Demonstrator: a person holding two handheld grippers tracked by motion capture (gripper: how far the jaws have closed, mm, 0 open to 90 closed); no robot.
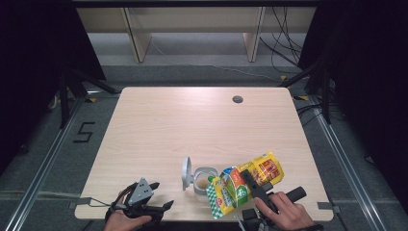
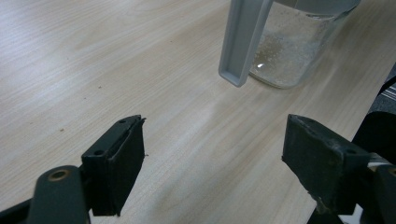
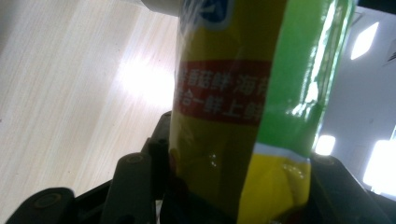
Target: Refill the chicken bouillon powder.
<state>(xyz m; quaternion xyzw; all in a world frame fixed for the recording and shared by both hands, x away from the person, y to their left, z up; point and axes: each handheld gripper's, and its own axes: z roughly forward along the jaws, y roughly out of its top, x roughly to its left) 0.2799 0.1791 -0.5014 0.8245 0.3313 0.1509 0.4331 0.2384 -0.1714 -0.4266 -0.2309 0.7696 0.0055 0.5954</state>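
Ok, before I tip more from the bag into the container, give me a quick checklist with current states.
1. Right gripper clamped on yellow-green bag: ok.
2. Container lid open: ok.
3. Container upright on table: ok.
4. Bag mouth over container opening: cannot tell.
5. Left gripper steadying container: not ok, jaws open, apart from it.
6. Powder level in container low enough for more: ok.

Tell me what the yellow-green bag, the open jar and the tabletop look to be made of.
Bag: glossy plastic film, judging by its creases and bright glare. Jar: clear body, glass or hard plastic, since the powder shows through; its flip lid looks like matte grey plastic. Tabletop: pale wood-grain surface with a soft sheen, likely laminate.
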